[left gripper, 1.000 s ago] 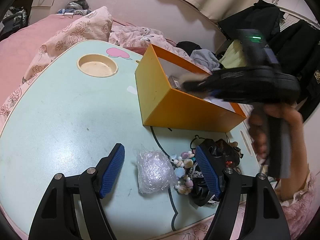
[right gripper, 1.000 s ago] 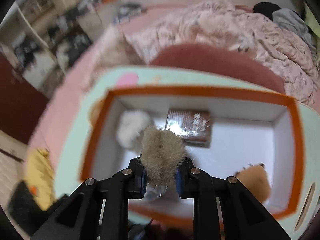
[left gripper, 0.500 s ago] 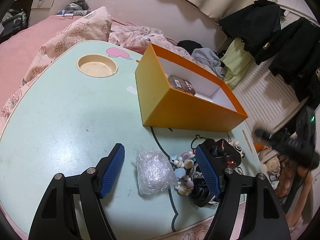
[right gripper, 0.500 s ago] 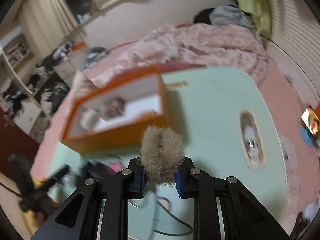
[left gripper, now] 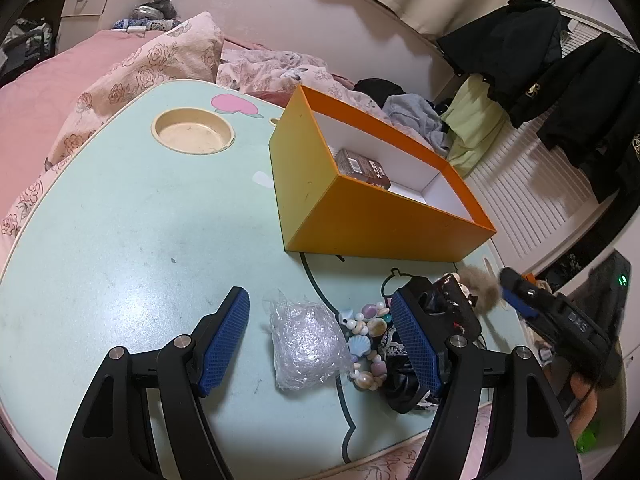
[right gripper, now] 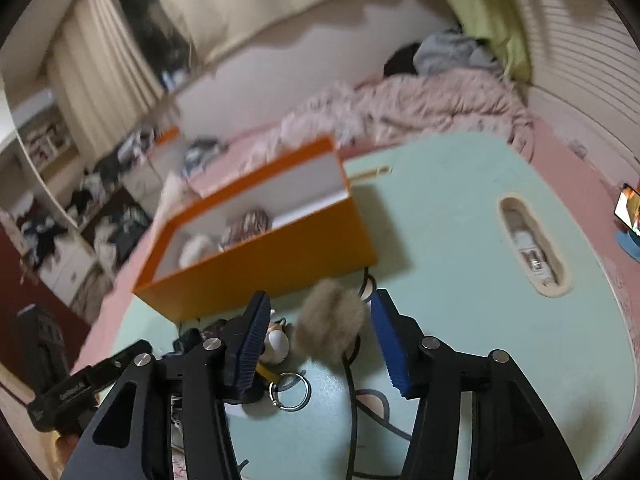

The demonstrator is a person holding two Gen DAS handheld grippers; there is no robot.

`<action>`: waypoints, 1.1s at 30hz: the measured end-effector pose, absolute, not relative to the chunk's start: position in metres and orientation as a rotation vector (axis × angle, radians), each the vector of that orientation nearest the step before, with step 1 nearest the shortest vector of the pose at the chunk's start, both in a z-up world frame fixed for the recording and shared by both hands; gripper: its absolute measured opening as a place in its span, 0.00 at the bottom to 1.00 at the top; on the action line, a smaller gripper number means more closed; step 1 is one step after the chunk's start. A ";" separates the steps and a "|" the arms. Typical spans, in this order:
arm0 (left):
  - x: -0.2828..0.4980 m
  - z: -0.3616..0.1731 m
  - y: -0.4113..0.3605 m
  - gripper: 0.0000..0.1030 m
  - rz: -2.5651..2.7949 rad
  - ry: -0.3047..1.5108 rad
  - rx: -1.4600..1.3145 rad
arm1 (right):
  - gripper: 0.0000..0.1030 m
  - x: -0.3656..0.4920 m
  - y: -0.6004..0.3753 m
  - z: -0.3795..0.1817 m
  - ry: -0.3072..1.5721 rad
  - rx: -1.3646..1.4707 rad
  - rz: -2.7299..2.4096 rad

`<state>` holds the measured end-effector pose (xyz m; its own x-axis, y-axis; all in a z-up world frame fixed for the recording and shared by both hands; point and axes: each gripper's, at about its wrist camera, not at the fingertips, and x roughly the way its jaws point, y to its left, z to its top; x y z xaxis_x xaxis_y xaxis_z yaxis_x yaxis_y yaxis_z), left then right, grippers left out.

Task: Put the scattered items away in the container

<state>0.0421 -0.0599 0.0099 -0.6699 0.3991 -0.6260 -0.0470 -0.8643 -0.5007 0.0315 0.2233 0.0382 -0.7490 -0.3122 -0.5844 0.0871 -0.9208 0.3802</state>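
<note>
Orange box (left gripper: 384, 232) holds just a packet (left gripper: 362, 168) and white puff (right gripper: 196, 250), while the right claw (right gripper: 320, 344), jaws just opening, frees the pompom (right gripper: 330, 326) outside it, left claw (left gripper: 320, 344) open around the bag (left gripper: 306, 346), beads (left gripper: 366, 340) waiting.

Soft indoor light, moderately bright. Left wrist view sharp, pale sheen on the mint-green plastic tabletop (left gripper: 120, 240). Right wrist view motion-blurred, worst across the cream pleated curtains (right gripper: 100, 60). Strong fisheye bending, black vignette at corners.
</note>
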 end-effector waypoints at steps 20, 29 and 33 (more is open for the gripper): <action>-0.151 0.066 0.055 0.71 2.507 -0.142 -1.728 | 0.52 0.053 0.259 0.028 -0.717 0.874 -2.637; -0.183 0.026 0.071 0.57 2.499 -0.016 -1.846 | 0.53 0.053 0.268 0.024 -0.784 0.877 -2.601; -0.174 0.032 0.068 0.56 2.473 -0.014 -1.807 | 0.54 0.053 0.269 0.024 -0.788 0.874 -2.600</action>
<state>-0.1736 0.0675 0.0324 -0.3019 0.0687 -0.9509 -0.0578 -0.9969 -0.0536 0.0534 0.2692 0.0236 -0.7754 -0.4239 -0.4681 0.0929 -0.8097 0.5794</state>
